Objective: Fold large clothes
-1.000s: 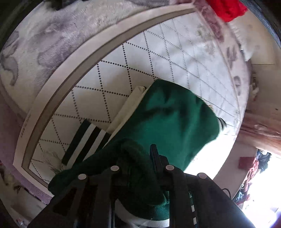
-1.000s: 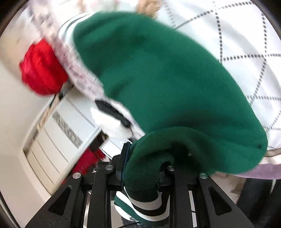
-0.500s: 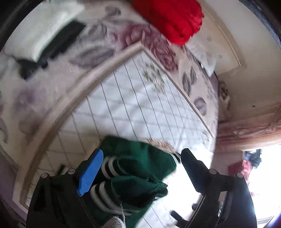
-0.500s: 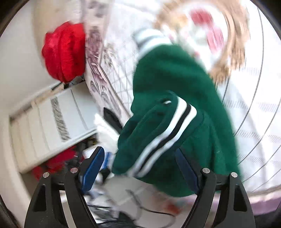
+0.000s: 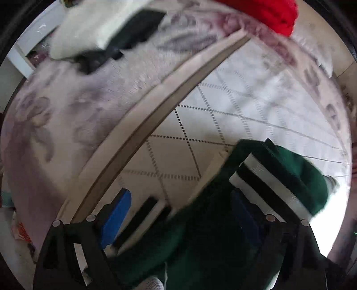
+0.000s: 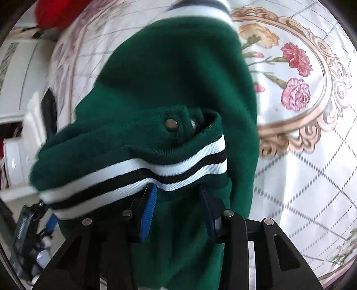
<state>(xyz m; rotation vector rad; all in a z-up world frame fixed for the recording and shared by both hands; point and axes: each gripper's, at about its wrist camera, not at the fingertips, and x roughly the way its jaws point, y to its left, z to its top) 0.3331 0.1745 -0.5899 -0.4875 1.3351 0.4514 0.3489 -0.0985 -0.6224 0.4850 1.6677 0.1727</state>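
A dark green jacket (image 6: pixel 174 73) with white and black striped ribbed trim (image 6: pixel 138 171) lies bunched on a white quilted bedspread (image 6: pixel 312 169). It also shows in the left wrist view (image 5: pixel 285 171), lower right. My left gripper (image 5: pixel 180 212) is open, its blue-padded fingers (image 5: pixel 116 214) wide apart over the jacket's edge and holding nothing. My right gripper (image 6: pixel 177 200) stands part open, with green cloth lying between its blue pads (image 6: pixel 148 212); a firm grip does not show. A metal snap (image 6: pixel 170 123) sits near the collar.
A red garment (image 5: pixel 272 13) lies at the far end of the bed. A white and black folded item (image 5: pixel 111 29) rests on the floral blanket (image 5: pixel 67 107). A white dresser (image 6: pixel 17 73) stands at the left past the bed's edge.
Both grippers, shut on the green jacket a second ago, opened and let it drop onto the bed. Since then the right jaws have narrowed around the cloth again.
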